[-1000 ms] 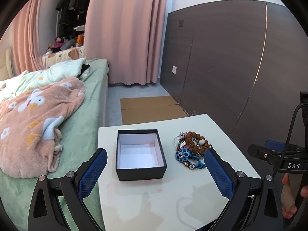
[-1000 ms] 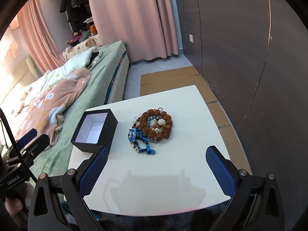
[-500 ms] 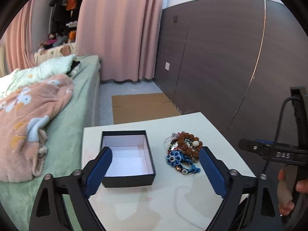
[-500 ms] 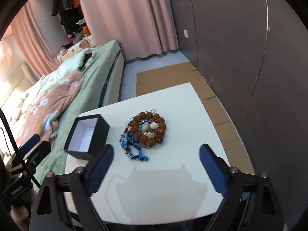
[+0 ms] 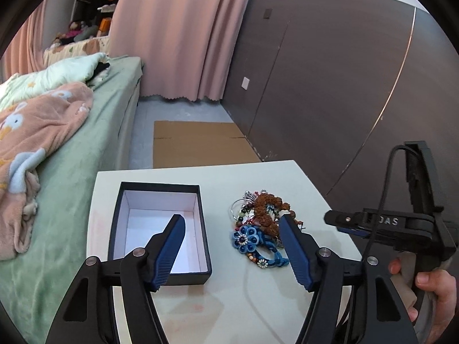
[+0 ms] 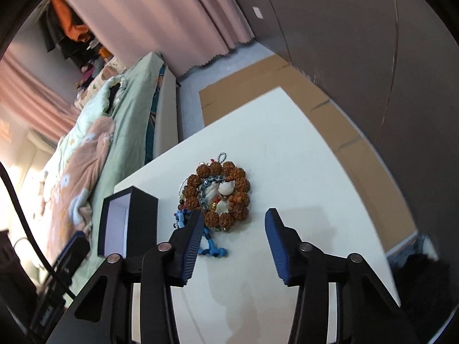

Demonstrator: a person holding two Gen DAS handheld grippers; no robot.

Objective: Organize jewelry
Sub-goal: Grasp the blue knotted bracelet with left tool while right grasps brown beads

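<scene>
Two grippers over one white square tabletop (image 5: 258, 177), both empty. Left gripper (image 5: 232, 246): jaws parted wide, blue pads straddling the gap between the black open-topped cardboard box with white lining (image 5: 160, 226) and the jewelry heap. Right gripper (image 6: 233, 243): jaws likewise spread, hovering above bare tabletop just short of the heap.

Heap sits near the tabletop's middle, beside the box but apart from it, a strip of white surface between. On top, a ring of brown knobbly seed beads (image 6: 219, 192) encloses pale shell-like pieces and a small chain. A blue woven cord bracelet with flower rosettes (image 5: 252, 242) trails from the near side; in the right wrist view its left end runs behind the left pad. Thin wire rings and small coloured beads lie tangled beneath, too small to sort out.

Box stands toward the tabletop's left edge, nothing visible inside. Clear white surface to the right of the heap and along the near edge. Green-sheeted bed (image 5: 71, 172) with a pink fleece blanket (image 5: 37, 132) flanks the left side; whether it touches the tabletop is hard to judge. Flattened brown cardboard (image 5: 198, 146) lies on the floor beyond the far edge, dark wood-panel wall (image 5: 330, 100) to the right.
</scene>
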